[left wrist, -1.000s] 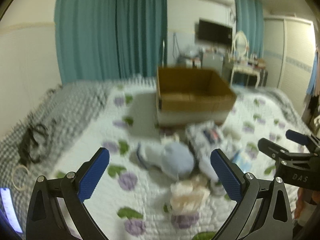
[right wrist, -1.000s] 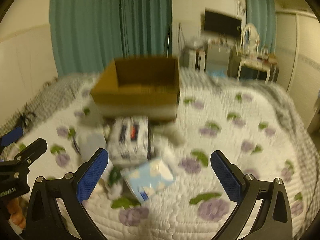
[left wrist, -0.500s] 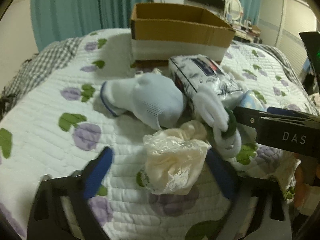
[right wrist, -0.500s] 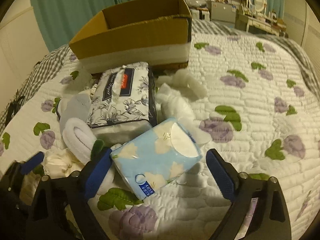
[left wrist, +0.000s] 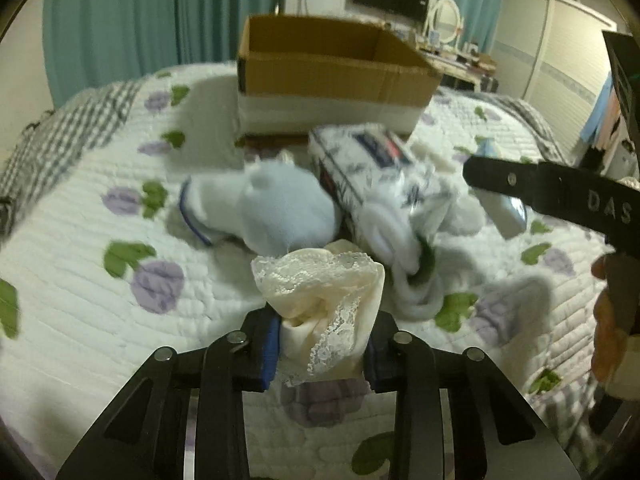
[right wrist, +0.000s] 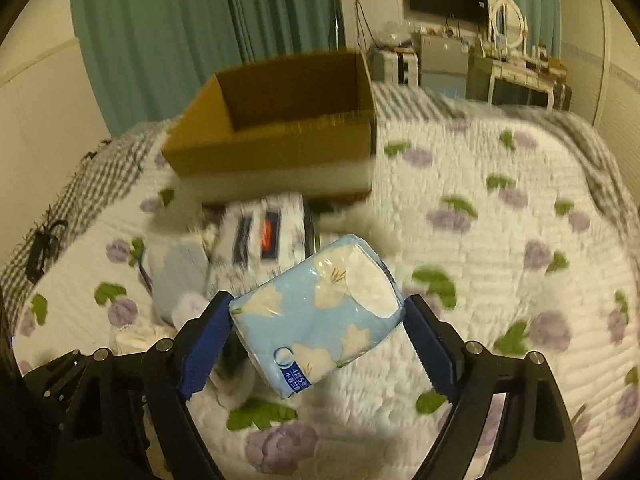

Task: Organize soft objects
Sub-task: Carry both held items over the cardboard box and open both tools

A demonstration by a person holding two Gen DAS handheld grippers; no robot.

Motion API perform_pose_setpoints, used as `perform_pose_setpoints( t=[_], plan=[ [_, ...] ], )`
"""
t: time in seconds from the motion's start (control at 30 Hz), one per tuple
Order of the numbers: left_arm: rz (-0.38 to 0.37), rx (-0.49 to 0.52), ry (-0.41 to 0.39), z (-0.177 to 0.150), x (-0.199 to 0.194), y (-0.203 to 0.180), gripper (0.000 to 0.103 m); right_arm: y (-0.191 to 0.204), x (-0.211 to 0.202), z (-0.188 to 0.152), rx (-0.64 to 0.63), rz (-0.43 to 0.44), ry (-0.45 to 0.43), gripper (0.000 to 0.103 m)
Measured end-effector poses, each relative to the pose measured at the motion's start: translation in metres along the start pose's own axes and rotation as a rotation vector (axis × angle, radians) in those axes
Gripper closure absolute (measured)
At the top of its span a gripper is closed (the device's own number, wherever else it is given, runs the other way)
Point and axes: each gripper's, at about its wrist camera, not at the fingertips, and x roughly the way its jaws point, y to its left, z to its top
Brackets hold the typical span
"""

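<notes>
Both grippers closed since before: your left gripper [left wrist: 320,344] now pinches the lace cloth [left wrist: 320,300], right gripper [right wrist: 316,344] clamps the tissue pack [right wrist: 316,320]. Cardboard box [right wrist: 272,152] at the bed's far edge looks empty, so everything's still left.

both grippers, left [left wrist: 320,344] and right [right wrist: 316,344], clamped on loads.

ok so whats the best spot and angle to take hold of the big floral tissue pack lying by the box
Grip the floral tissue pack across its narrow width, on the two long sides near the middle. It lies flat and long, one end toward the cardboard box, with the light blue sock against its left side. Come from above, tool fingers straddling it; a free tool is needed, I'd judge.
</notes>
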Motion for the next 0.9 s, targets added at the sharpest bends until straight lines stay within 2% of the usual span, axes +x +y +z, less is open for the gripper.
perform_pose_setpoints(
  t=[0.07,0.17,0.33,0.5,0.67,0.77,0.9],
  plan=[
    [0.000,0.004,-0.021,0.007,-0.011,0.001,0.071,0.004,-0.009,0.014,-0.023,-0.006,-0.033,0.017],
    [-0.042,0.003,-0.036,0.022,-0.027,0.000,0.071,0.006,-0.019,0.035,-0.039,-0.006,-0.078,0.017],
    [-0.034,0.078,-0.163,0.060,-0.064,-0.008,0.071,0.006,-0.022,0.069,-0.035,0.017,-0.130,0.017],
    [-0.014,0.131,-0.248,0.106,-0.075,-0.008,0.071,0.004,-0.020,0.104,-0.036,0.039,-0.170,0.017],
    [0.022,0.139,-0.293,0.159,-0.059,-0.002,0.071,0.007,-0.006,0.148,-0.061,0.046,-0.193,0.017],
    [0.034,0.149,-0.287,0.187,-0.035,0.000,0.071,0.009,0.012,0.170,-0.065,0.023,-0.187,0.017],
    [0.043,0.141,-0.277,0.214,0.002,0.006,0.068,0.006,0.042,0.187,-0.048,0.041,-0.159,0.016]
  ],
)
